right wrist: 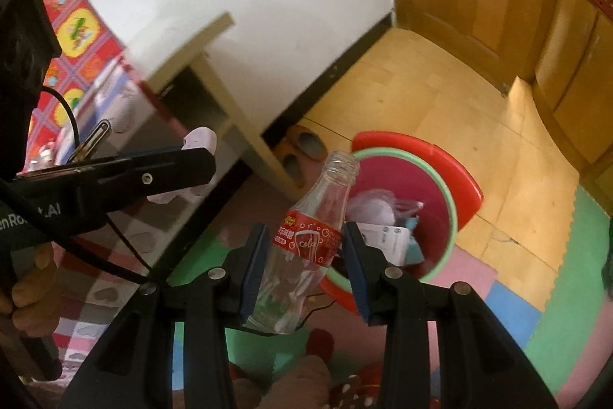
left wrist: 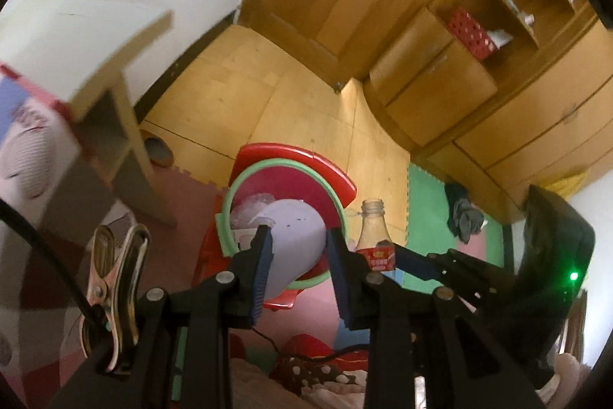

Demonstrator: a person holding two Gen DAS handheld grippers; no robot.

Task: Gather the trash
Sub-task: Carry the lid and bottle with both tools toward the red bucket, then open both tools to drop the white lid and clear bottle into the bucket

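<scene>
Clamping a pale lilac paper cup (left wrist: 295, 240), the left gripper (left wrist: 299, 248) hangs over the red trash bin (left wrist: 306, 160). Its neighbour, the right gripper (right wrist: 304, 252), grasps an empty cola bottle (right wrist: 310, 240) above that bin

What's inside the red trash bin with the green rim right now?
Inside the red trash bin, the right wrist view shows a crumpled clear plastic bag and a white printed carton. The bottle held in the right gripper covers the bin's near side, so anything there is hidden.
</scene>
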